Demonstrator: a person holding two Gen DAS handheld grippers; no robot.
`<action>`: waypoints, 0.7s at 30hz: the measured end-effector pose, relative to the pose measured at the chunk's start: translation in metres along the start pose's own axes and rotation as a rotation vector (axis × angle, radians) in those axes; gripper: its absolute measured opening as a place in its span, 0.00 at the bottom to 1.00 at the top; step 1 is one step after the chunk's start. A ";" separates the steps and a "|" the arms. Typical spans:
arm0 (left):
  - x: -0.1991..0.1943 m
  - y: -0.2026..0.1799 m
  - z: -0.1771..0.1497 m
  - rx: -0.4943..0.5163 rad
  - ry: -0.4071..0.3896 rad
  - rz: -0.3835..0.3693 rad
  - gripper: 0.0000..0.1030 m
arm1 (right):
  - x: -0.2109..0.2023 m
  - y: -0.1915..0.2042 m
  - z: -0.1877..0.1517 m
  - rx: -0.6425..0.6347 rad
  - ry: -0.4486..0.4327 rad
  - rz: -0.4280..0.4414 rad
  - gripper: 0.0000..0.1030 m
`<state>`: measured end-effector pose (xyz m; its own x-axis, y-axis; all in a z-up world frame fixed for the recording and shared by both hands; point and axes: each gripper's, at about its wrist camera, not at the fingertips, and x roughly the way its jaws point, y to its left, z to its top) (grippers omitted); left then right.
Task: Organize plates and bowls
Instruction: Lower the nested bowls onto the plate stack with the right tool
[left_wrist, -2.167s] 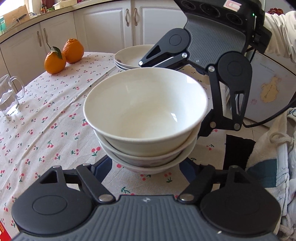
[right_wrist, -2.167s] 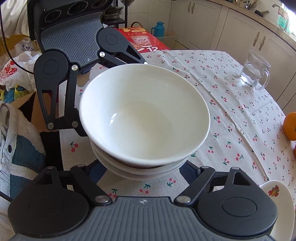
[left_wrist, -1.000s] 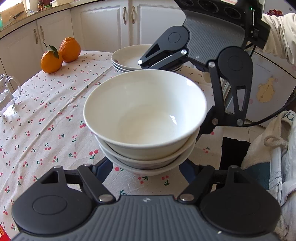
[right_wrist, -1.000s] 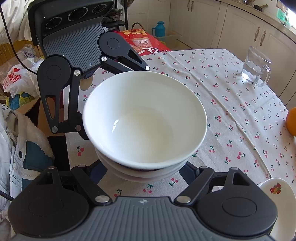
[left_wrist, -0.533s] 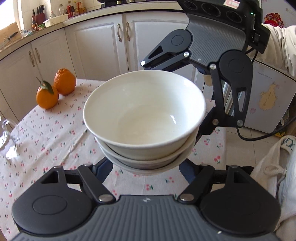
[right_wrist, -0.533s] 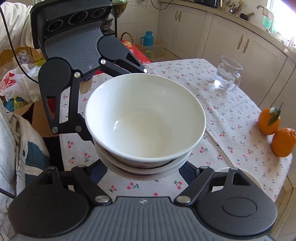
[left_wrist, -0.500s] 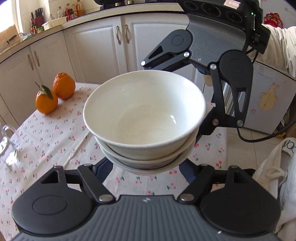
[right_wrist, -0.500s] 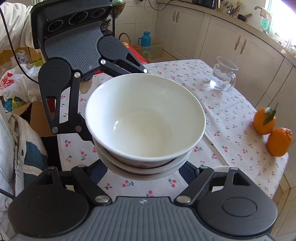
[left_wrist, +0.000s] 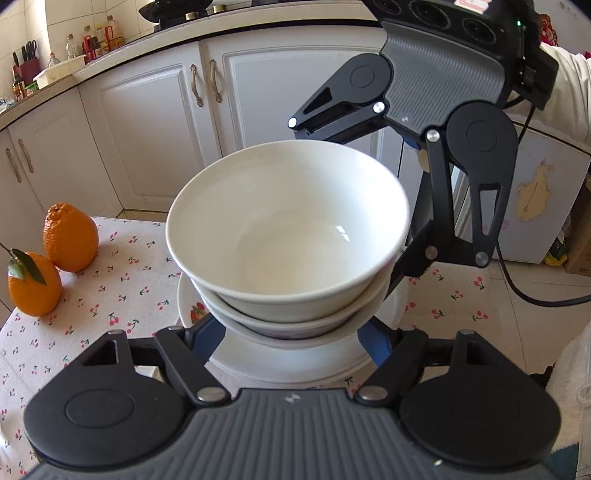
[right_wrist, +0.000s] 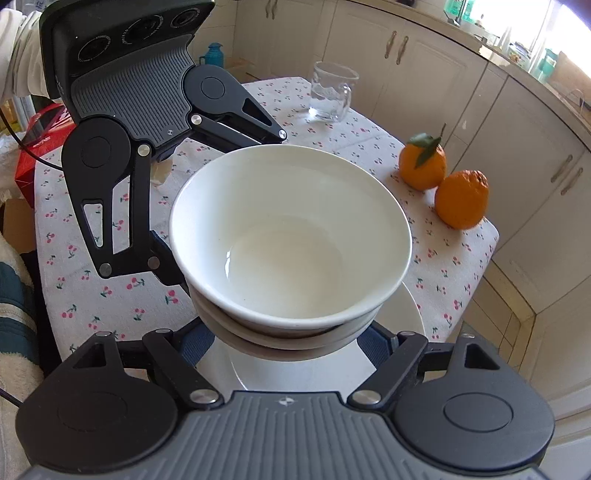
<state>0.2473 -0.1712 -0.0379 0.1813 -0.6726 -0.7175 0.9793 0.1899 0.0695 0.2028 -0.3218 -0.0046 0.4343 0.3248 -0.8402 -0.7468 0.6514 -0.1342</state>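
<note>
A stack of three white bowls (left_wrist: 288, 236) hangs in the air, held from opposite sides by both grippers. My left gripper (left_wrist: 291, 334) is shut on the near side of the stack, its blue fingers (left_wrist: 207, 336) pressed against the lowest bowl. My right gripper (right_wrist: 291, 343) grips the same stack of bowls (right_wrist: 291, 236) from the other side. Directly below lies a pile of white plates (left_wrist: 295, 365), one with a flower print on its rim, near the table corner. In the right wrist view the plates (right_wrist: 404, 310) show under the bowls.
Two oranges (right_wrist: 423, 162) (right_wrist: 461, 199) sit on the cherry-print tablecloth (right_wrist: 110, 295) close to the plates. A glass mug (right_wrist: 330, 92) stands at the far end. A red box (right_wrist: 40, 136) lies beyond the table. White cabinets (left_wrist: 147, 129) are close behind the table edge.
Both grippers carried the bowl stack across the table toward the oranges. It now hangs over the plate pile, which earlier lay farther off. The grip on the bowls is unchanged.
</note>
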 end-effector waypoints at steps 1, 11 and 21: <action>0.004 0.001 0.000 -0.001 0.002 -0.006 0.76 | 0.002 -0.003 -0.003 0.011 0.007 0.001 0.84; 0.016 0.008 0.003 -0.014 0.018 -0.025 0.76 | 0.013 -0.021 -0.014 0.065 0.018 0.027 0.84; 0.019 0.010 0.005 -0.027 0.015 -0.036 0.76 | 0.016 -0.029 -0.018 0.111 0.012 0.054 0.84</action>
<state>0.2612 -0.1852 -0.0472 0.1439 -0.6683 -0.7298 0.9825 0.1848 0.0244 0.2221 -0.3478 -0.0242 0.3885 0.3536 -0.8509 -0.7085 0.7051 -0.0305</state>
